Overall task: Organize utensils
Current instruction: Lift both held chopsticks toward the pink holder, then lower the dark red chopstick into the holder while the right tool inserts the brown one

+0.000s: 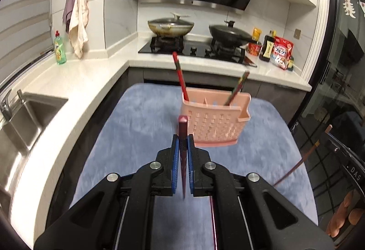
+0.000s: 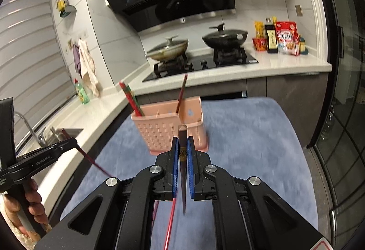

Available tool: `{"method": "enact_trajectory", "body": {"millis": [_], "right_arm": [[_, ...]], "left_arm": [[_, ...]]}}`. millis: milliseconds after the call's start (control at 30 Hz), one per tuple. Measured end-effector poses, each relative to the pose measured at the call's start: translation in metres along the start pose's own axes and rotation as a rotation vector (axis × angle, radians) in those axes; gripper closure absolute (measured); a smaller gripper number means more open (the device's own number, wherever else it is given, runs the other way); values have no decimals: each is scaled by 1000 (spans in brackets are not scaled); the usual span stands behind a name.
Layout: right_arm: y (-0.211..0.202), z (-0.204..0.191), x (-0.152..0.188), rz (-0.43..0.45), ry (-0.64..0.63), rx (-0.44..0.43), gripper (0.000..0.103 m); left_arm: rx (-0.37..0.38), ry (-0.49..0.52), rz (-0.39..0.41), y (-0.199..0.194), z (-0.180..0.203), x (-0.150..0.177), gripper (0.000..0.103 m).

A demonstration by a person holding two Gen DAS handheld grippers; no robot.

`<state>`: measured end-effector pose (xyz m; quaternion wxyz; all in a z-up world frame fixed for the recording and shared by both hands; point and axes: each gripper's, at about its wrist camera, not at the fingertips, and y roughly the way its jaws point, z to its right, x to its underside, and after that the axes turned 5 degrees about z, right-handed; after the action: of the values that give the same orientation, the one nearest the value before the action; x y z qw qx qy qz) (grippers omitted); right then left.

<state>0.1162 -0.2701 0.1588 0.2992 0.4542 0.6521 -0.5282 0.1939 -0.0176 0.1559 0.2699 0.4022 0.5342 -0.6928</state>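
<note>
A pink perforated utensil holder (image 1: 215, 123) stands on the blue cloth; it also shows in the right wrist view (image 2: 170, 129). Red chopsticks (image 1: 180, 76) lean in its left end and a darker chopstick (image 1: 237, 88) in its right end. My left gripper (image 1: 183, 143) is shut on a dark red chopstick (image 1: 183, 136), held above the cloth just in front of the holder. My right gripper (image 2: 183, 145) is shut on a dark brown chopstick (image 2: 183, 143), close in front of the holder's right part. The left gripper (image 2: 74, 143) shows at the left of the right wrist view.
A red chopstick (image 2: 170, 222) lies on the blue cloth (image 1: 136, 127) under my right gripper. A sink (image 1: 27, 117) and white counter are left. A stove with two pans (image 1: 171, 26) is behind. Bottles and packets (image 1: 280, 51) stand at back right. A glass door is right.
</note>
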Motion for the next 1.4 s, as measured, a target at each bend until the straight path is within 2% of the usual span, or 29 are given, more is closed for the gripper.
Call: {"method": "enact_trajectory", "body": {"millis": [300,500,667,733,900,1133,1400], "right_arm": [[12,-14,-62,99,26,-59,96],[29,-21,-109,178,39,-74,96],[50,-23,-137,221,52,-82,96],[64,-23,-144,227,59,-80,96],[97,-19,-146,212,75,-76,96],[144,-9,-121,112,96,-59,96],[168,-11,-102,43,63,-32,95]], "left_arm": [[37,-28,89,-3,5,-66,96],[55,-61,181,-3,7,-119,96],[55,-88,250,9,5,-154,96],[47,-95,252,21,4,-160,96],[47,-99,221,55,4,-160,96],[45,-103,154,97,0,-141,96],[29,-98,103,119,-2,-123,96]]}}
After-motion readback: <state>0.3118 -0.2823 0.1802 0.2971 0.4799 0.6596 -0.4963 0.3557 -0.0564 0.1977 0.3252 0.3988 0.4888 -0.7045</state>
